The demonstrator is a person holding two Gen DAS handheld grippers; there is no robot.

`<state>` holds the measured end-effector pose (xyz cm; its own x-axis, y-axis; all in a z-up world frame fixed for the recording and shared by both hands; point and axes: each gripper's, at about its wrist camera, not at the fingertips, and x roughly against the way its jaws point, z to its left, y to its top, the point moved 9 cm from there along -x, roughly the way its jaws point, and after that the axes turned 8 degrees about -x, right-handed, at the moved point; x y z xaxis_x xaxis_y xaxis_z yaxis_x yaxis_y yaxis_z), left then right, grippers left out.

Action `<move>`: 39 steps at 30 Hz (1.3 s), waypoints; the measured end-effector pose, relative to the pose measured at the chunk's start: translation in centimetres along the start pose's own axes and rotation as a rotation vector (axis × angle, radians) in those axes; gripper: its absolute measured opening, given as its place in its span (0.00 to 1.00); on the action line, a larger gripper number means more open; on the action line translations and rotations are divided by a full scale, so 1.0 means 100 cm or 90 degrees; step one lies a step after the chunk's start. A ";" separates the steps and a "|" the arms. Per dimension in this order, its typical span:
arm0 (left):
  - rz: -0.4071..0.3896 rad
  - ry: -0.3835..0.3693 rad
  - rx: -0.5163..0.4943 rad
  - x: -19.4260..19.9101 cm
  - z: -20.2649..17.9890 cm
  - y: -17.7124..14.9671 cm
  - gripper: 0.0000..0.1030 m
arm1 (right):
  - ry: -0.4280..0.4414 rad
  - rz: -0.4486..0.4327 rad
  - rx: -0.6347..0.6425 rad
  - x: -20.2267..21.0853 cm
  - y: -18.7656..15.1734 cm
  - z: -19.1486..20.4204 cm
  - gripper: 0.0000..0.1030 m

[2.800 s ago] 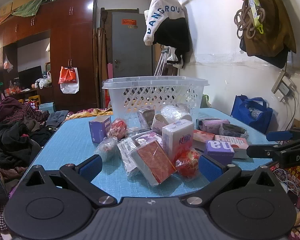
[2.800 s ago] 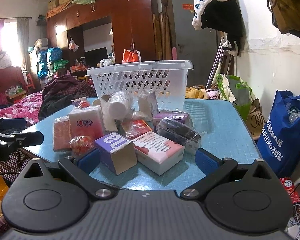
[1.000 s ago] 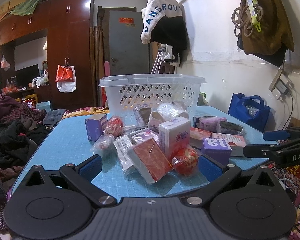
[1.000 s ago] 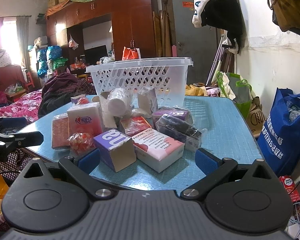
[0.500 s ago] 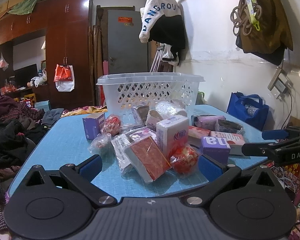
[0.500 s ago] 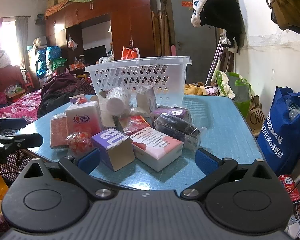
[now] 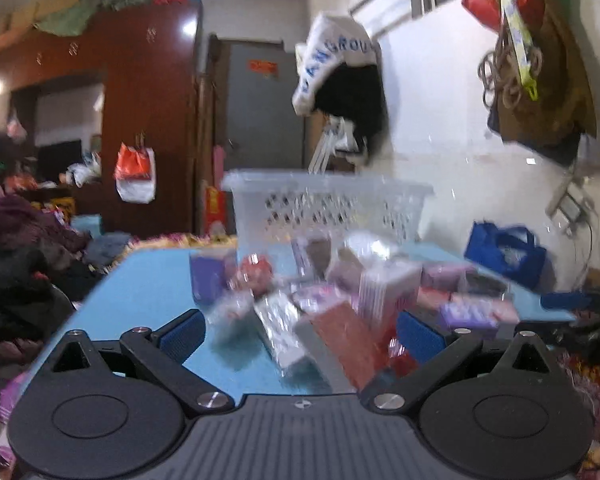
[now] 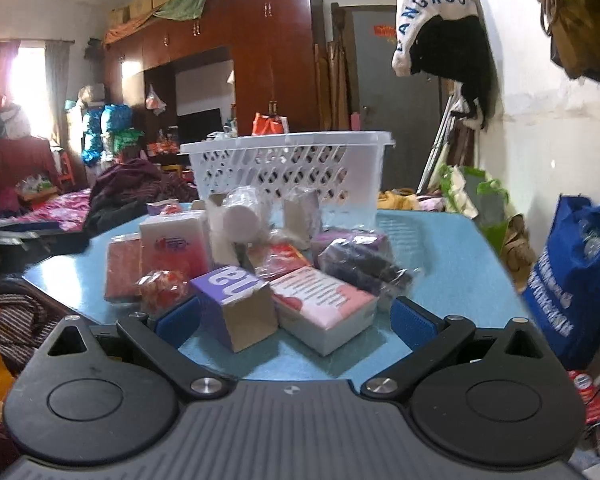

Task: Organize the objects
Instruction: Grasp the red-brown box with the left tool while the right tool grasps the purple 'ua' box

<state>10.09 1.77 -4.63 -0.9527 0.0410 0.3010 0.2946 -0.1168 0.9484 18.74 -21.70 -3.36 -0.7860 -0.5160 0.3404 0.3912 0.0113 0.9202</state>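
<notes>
While both claws hover at the near edge of the blue table (image 8: 452,264), neither grips anything: left claw (image 7: 300,330) w/ pads spread wide, right claw (image 8: 296,320) likewise apart. Packets & boxes sit in a heap mid-table, incl. a purple box (image 8: 236,300) just beside a pink-white box (image 8: 324,300), between the right claw's pads. White basket (image 8: 288,164) stands behind the heap at the far edge. Left view is blurred.
</notes>
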 end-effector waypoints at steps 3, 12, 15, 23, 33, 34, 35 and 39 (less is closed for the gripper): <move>0.031 -0.017 -0.017 -0.012 -0.008 -0.014 0.88 | 0.013 -0.010 0.009 0.000 -0.002 0.007 1.00; 0.039 -0.037 -0.035 -0.025 -0.022 -0.026 0.70 | 0.035 -0.020 0.040 -0.012 -0.011 0.028 0.85; 0.036 -0.031 -0.046 -0.029 -0.025 -0.025 0.70 | 0.045 -0.018 0.054 -0.015 -0.012 0.037 0.81; 0.027 -0.014 -0.059 -0.035 -0.028 -0.021 0.59 | 0.022 -0.022 0.118 -0.028 -0.014 0.046 0.71; 0.008 -0.034 -0.046 -0.022 -0.025 -0.018 0.36 | 0.033 -0.036 0.111 -0.013 -0.010 0.043 0.51; 0.007 -0.038 -0.044 -0.022 -0.025 -0.018 0.36 | 0.035 -0.040 0.107 -0.010 -0.008 0.042 0.50; 0.005 -0.042 -0.043 -0.021 -0.024 -0.016 0.36 | 0.037 -0.043 0.104 -0.009 -0.006 0.041 0.50; -0.008 -0.044 -0.036 -0.018 -0.021 -0.010 0.35 | 0.045 -0.049 0.084 -0.006 0.001 0.036 0.49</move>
<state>11.31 -0.23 -6.34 -0.9483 0.1109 0.2974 0.2765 -0.1716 0.9456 17.55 -18.35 -2.75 -0.7740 -0.5783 0.2580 0.2610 0.0799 0.9620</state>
